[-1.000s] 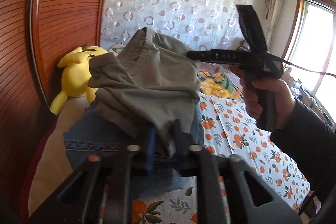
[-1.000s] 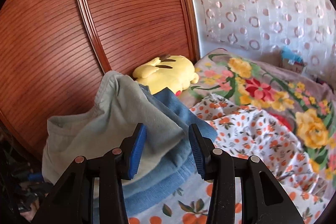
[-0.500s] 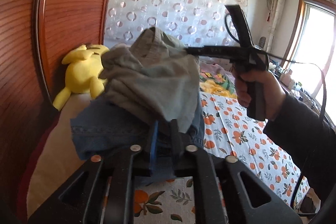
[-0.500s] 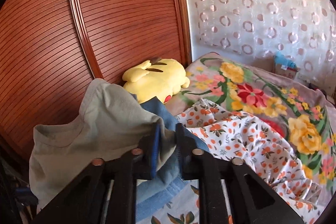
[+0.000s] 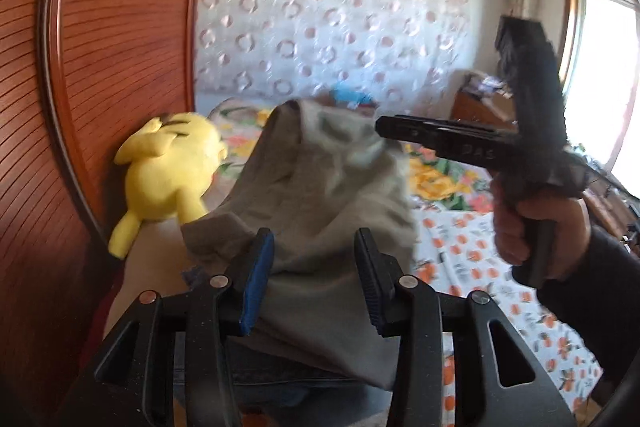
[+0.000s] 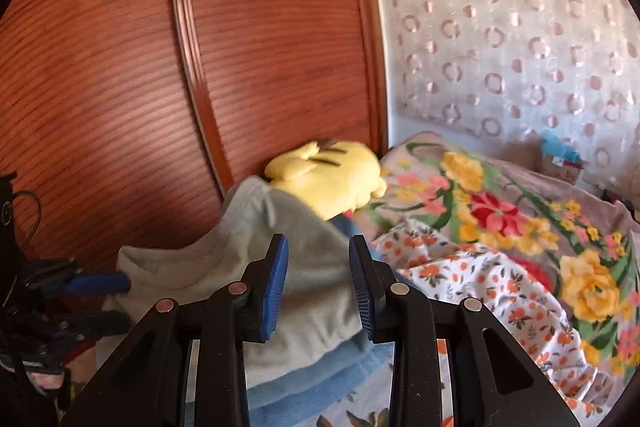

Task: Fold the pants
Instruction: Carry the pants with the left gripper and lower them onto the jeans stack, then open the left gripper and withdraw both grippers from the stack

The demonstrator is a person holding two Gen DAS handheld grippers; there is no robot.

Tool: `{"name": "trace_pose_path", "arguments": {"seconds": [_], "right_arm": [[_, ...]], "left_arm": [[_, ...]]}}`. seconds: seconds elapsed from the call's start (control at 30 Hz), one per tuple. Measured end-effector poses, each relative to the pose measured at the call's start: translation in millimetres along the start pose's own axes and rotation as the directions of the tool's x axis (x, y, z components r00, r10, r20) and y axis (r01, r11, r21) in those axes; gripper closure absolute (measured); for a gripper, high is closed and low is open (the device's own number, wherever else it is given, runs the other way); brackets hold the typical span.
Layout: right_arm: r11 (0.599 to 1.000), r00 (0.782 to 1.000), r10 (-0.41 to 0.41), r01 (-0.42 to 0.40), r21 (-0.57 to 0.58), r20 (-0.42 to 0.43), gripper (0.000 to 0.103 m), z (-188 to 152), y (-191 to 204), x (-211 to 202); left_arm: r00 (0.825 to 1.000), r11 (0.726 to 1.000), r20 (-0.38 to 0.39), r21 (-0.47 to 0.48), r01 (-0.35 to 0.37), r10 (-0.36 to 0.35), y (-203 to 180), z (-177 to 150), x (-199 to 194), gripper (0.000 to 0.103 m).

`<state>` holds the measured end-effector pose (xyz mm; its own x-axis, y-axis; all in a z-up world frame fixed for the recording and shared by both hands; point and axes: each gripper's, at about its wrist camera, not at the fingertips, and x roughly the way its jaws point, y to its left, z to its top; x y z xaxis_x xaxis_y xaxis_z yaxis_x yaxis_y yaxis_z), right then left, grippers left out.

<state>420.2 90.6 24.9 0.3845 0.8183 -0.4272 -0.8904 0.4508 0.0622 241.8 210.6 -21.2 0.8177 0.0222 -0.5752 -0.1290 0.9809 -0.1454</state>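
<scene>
The grey-green pants [image 5: 320,195] lie bunched on top of folded blue jeans [image 6: 320,379] on the bed; they also show in the right wrist view [image 6: 248,267]. My left gripper [image 5: 314,279] is open, its blue-padded fingers either side of the pants' near edge. My right gripper [image 6: 318,283] is open too, its fingers apart over the pants' other side. In the left wrist view the right gripper [image 5: 384,129] reaches in from the right at the pants' top. The left gripper's blue fingertip [image 6: 100,283] shows at the left of the right wrist view.
A yellow plush toy [image 5: 168,171] lies against the brown wooden headboard [image 5: 100,67]. A floral blanket [image 6: 500,211] and an orange-print sheet [image 6: 500,299] cover the bed. A patterned curtain [image 5: 340,19] hangs behind. A window [image 5: 604,75] is at right.
Both grippers were shut on the pants half a second ago and have opened. The pants have dropped from their raised hold onto the jeans.
</scene>
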Motion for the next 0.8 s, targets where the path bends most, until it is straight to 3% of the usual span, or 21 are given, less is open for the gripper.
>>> {"name": "trace_pose_path", "arguments": {"seconds": [0.23,0.37,0.5,0.8], "right_arm": [[0.998,0.994,-0.003,0.010,0.059,-0.114,0.070,-13.7,-20.3,41.6],[0.999,0.995,-0.029,0.032,0.032,-0.092,0.070,-13.2,-12.8,38.4],[0.999,0.997,-0.045,0.047,0.016,-0.063,0.069,-9.3,3.9,17.1],[0.994,0.996,-0.084,0.087,0.063,-0.043,0.066,-51.3,24.1,-53.3]], "left_arm": [[0.998,0.999,-0.040,0.014,-0.040,0.040,5.6,-22.5,11.9,0.060],[0.999,0.999,-0.032,-0.005,-0.041,0.040,9.4,-30.1,9.9,0.057],[0.998,0.999,-0.021,-0.008,-0.054,0.054,6.4,-30.9,-0.7,0.054],[0.999,0.998,-0.012,0.030,-0.050,0.050,-21.0,-31.2,-22.1,0.053]]}}
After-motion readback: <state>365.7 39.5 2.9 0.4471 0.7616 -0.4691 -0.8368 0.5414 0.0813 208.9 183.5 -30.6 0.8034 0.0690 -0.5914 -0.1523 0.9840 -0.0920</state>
